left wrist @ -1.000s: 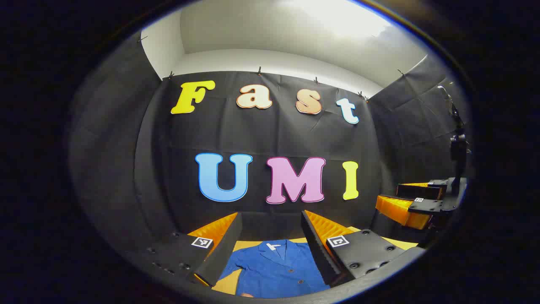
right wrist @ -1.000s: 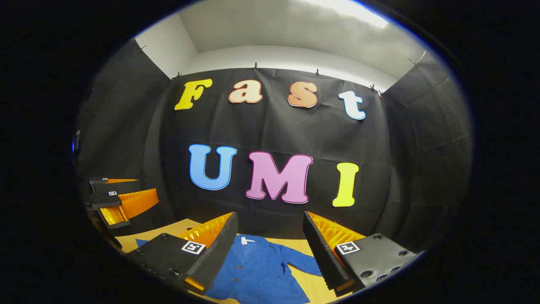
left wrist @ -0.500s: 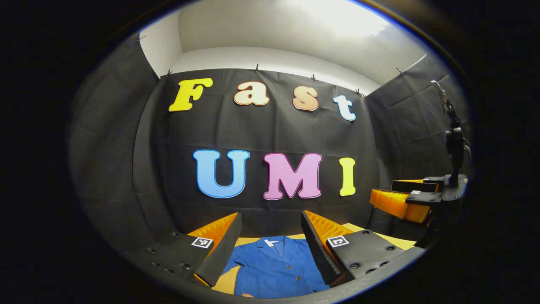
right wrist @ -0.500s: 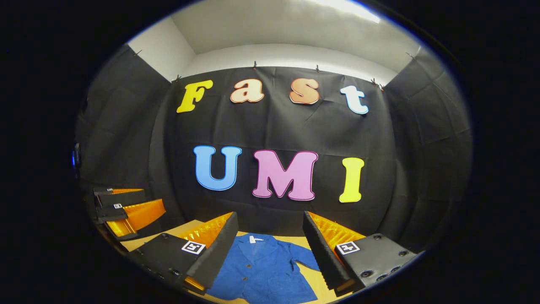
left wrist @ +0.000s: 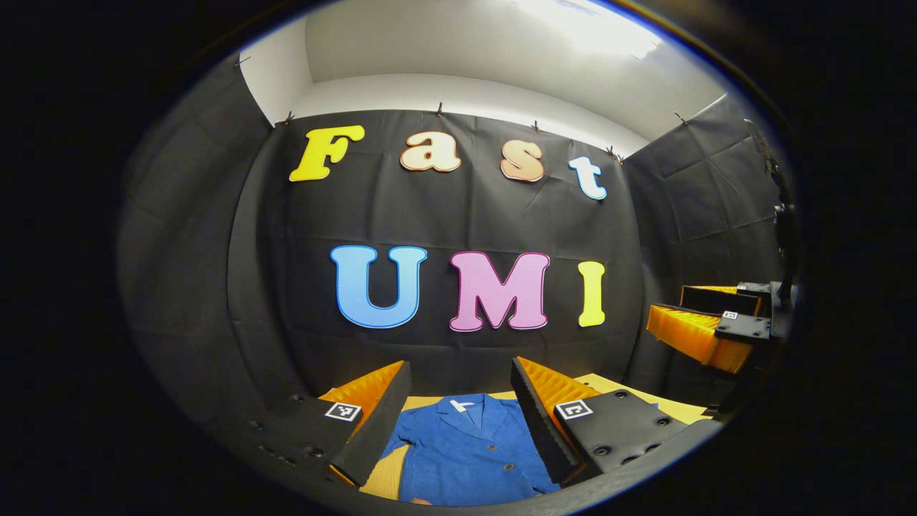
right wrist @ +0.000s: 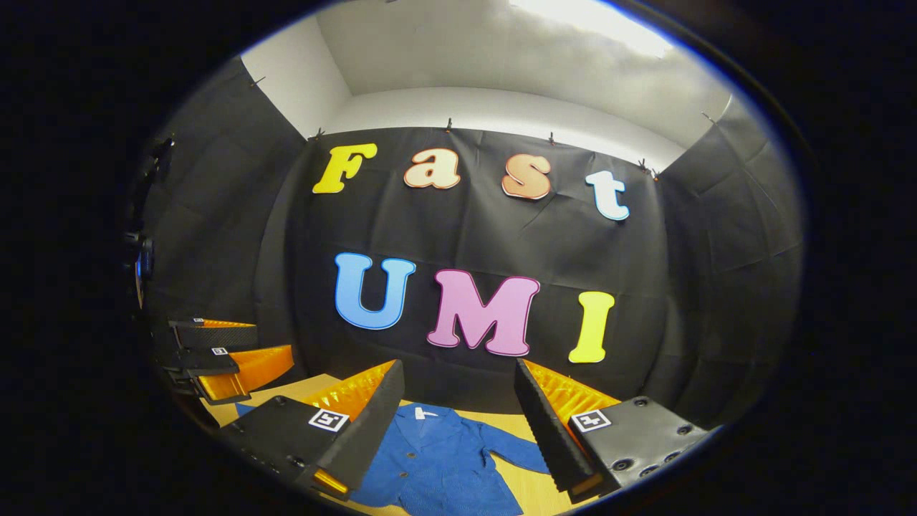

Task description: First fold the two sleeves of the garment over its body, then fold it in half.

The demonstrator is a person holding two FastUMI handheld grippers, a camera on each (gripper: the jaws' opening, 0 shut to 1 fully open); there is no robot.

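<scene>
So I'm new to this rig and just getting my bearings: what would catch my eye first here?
A blue garment lies flat on the tan table, collar toward the black back wall, one sleeve spread out to the side. The left gripper and right gripper both hang open above it, orange-ridged fingers apart and holding nothing.

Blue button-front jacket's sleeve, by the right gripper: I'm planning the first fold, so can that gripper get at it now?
Probably yes. The right gripper hangs open above the blue button-front jacket, whose spread sleeve lies flat on the tan table with nothing on it. The left gripper is off to the side.
</scene>
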